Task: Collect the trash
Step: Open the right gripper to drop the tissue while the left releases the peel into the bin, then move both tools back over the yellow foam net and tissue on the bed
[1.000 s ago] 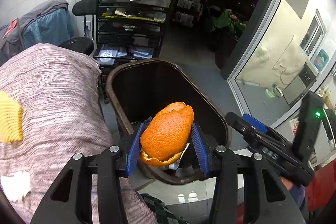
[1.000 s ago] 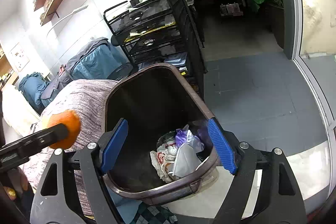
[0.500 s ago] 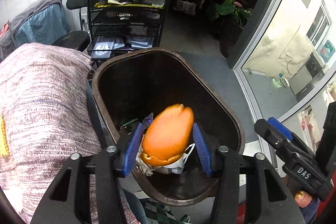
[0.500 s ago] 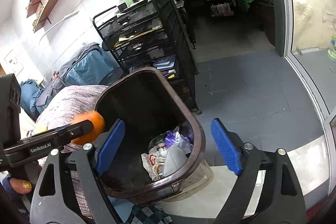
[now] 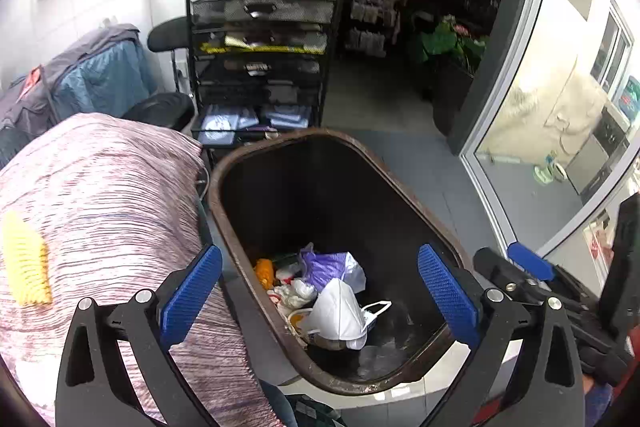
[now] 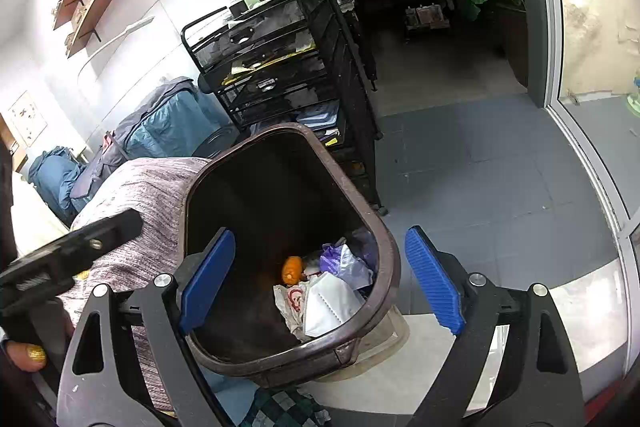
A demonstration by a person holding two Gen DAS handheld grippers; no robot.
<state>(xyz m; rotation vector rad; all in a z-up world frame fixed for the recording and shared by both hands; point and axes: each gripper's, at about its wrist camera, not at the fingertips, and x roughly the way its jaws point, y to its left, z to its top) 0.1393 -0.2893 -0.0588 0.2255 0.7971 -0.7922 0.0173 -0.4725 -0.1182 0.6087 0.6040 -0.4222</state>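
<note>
A brown trash bin [image 5: 256,247] stands open on the floor, also in the right wrist view [image 6: 384,247]. The orange peel [image 5: 265,271] lies inside it among a white face mask [image 5: 338,315] and a purple bag [image 5: 324,267]; the peel also shows in the right wrist view [image 6: 292,269]. My left gripper [image 5: 320,295] is open and empty above the bin. My right gripper [image 6: 320,279] is open and empty, jaws either side of the bin's right rim.
A table with a pink-grey cloth [image 5: 100,195] is left of the bin, with a yellow item [image 5: 26,271] on it. A black mesh drawer cart [image 5: 260,59] with bottles stands behind. A glass door [image 5: 540,107] is at right.
My left gripper opened and let go of the orange peel, which dropped into the bin. The left gripper also rose and pulled back a little.
</note>
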